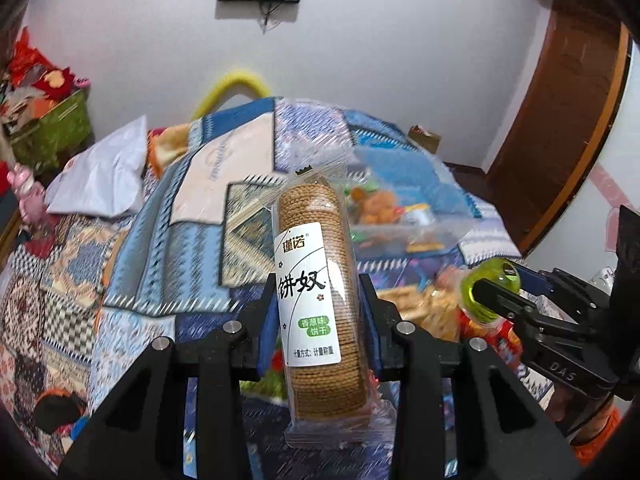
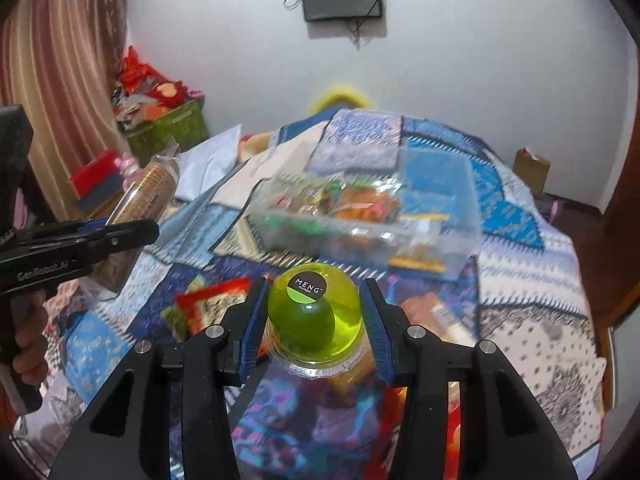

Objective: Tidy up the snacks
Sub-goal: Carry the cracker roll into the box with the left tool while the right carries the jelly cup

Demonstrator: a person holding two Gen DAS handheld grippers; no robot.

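- While both hands are up over the bed (image 2: 520,240), each tool carries one snack, seemingly to take two to the clear bin (image 2: 460,216) in a single trip.
- Left tool (image 1: 318,320): fingers closed on one biscuit sleeve (image 1: 316,280), gripped mid-length, which likely keeps it from tipping.
- Right tool (image 2: 316,320): fingers closed against one green jelly cup (image 2: 314,312), dome pointing forward.
- One bin rests on the quilt ahead, already holding mixed packets; at least two more packets (image 2: 208,308) lie loose below, too blurred to count.

Upright biscuit sleeve (image 1: 316,300), green jelly cup (image 2: 316,316)
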